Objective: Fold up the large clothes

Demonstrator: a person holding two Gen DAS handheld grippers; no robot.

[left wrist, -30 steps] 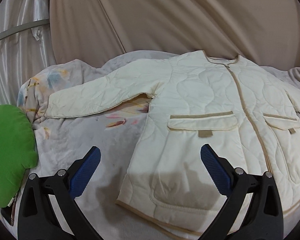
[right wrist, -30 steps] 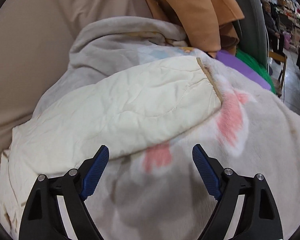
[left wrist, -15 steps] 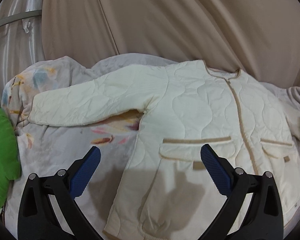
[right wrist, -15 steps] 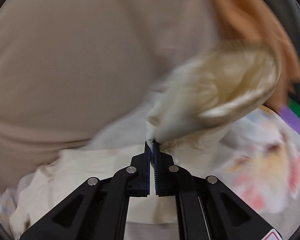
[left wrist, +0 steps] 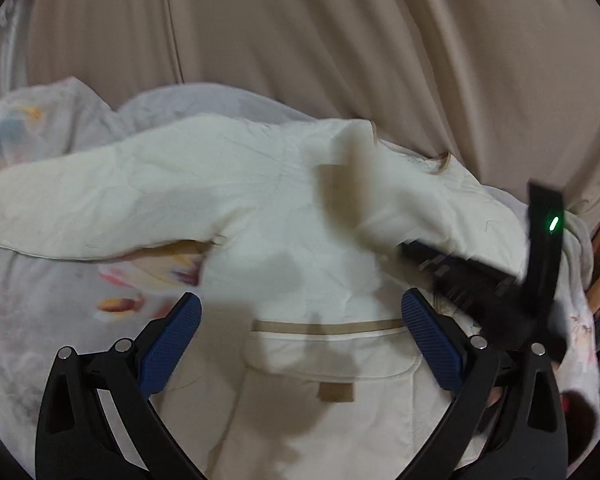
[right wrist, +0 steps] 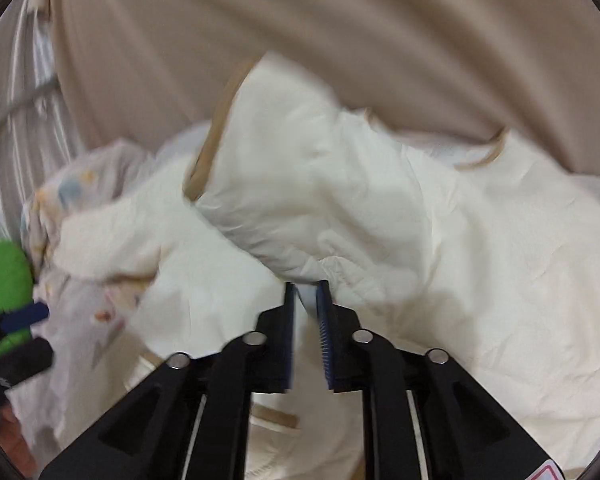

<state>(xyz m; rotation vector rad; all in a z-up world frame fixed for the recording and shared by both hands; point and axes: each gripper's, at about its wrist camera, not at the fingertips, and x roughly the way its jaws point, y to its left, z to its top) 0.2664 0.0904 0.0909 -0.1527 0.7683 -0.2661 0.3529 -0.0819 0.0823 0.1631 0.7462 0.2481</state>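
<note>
Below the left wrist camera, saw the left gripper (left wrist: 300, 336) spread wide and holding nothing, just above the cream jacket (left wrist: 284, 248) lying front-up on the pale blanket (left wrist: 52, 312). Saw one sleeve (left wrist: 100, 204) stretched flat to the side, and the right gripper (left wrist: 428, 256) blurred over the jacket's chest.

From the right wrist camera, saw the right gripper (right wrist: 309, 300) clenched on a small pinch of the other sleeve (right wrist: 300, 184), carried across the body with its tan cuff (right wrist: 212, 136) hanging free. Judged the pinch thin: could slip out from a fast swing, or could drag the whole jacket crooked with nothing pinning it down.
</note>
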